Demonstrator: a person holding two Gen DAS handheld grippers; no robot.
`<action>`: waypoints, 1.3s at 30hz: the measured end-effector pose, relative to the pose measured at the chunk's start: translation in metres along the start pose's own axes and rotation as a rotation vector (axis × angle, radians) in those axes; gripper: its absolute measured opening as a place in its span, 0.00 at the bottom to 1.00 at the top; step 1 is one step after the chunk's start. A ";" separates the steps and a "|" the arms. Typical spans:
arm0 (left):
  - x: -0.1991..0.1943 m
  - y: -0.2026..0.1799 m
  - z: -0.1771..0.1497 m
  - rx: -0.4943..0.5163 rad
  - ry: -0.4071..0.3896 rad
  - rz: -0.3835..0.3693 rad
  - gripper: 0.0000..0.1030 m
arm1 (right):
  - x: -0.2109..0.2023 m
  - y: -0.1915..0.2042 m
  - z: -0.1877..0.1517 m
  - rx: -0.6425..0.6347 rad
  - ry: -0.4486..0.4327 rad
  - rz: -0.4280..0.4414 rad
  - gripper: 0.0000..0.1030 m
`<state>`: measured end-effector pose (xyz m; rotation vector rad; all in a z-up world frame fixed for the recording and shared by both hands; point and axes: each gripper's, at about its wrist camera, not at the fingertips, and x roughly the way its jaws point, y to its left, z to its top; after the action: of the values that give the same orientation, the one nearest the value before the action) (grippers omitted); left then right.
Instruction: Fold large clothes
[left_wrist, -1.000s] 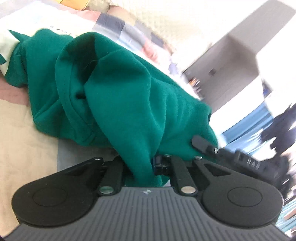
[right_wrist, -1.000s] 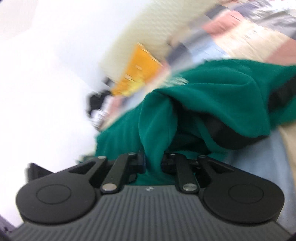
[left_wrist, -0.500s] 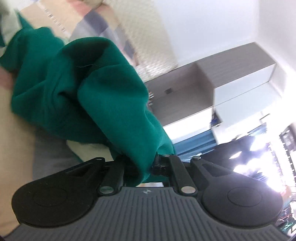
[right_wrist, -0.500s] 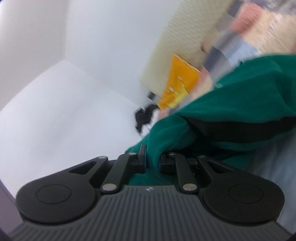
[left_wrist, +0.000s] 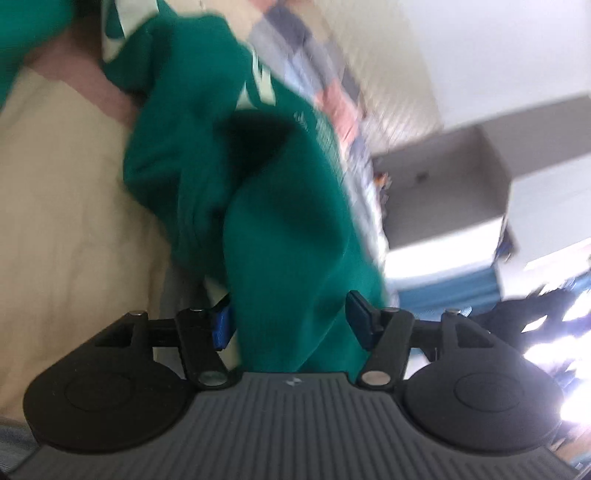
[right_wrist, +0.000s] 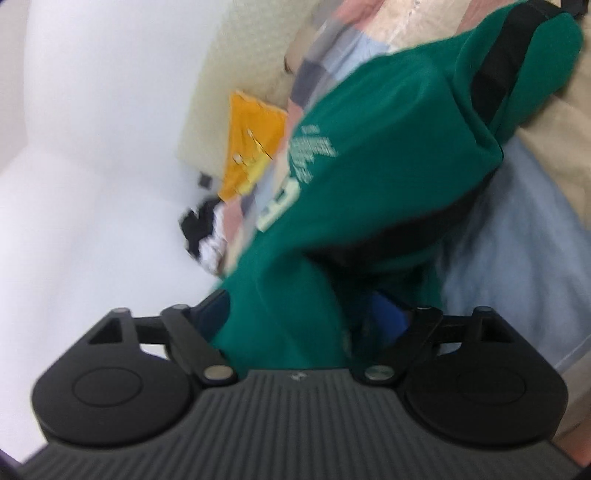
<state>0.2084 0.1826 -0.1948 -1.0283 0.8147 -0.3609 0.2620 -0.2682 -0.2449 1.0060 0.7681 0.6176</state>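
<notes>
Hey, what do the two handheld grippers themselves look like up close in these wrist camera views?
Both look alike. The left gripper and right gripper each have a grey ribbed body with a small logo, two round black side housings, black linkage arms with silver pivot pins, and blue finger pads. No cables, hands or sleeves show.

Green sweatshirt (left_wrist: 280, 236), white lettering, bunched on bed.

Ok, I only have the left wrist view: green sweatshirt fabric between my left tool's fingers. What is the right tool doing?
Observer: The right tool is opening too, with a fold of the same green cotton sweatshirt between its fingers.
Operator: Anything on that side of the garment I can't see?
Observer: A black stripe runs across the bunched part, which is blurred.
Operator: And behind it?
Observer: An orange-yellow item against the cream quilted headboard.
</notes>
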 end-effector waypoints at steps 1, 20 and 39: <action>-0.006 0.004 0.001 -0.019 -0.021 -0.024 0.68 | 0.000 0.001 0.000 0.002 -0.011 0.016 0.84; 0.010 -0.017 0.010 -0.037 -0.071 -0.029 0.69 | 0.031 -0.010 0.019 0.044 -0.062 -0.019 0.17; 0.043 0.013 0.022 -0.307 -0.055 -0.286 0.76 | -0.001 -0.013 0.020 0.082 -0.151 -0.039 0.15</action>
<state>0.2525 0.1761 -0.2190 -1.4433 0.6860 -0.4566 0.2785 -0.2839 -0.2498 1.0979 0.6821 0.4739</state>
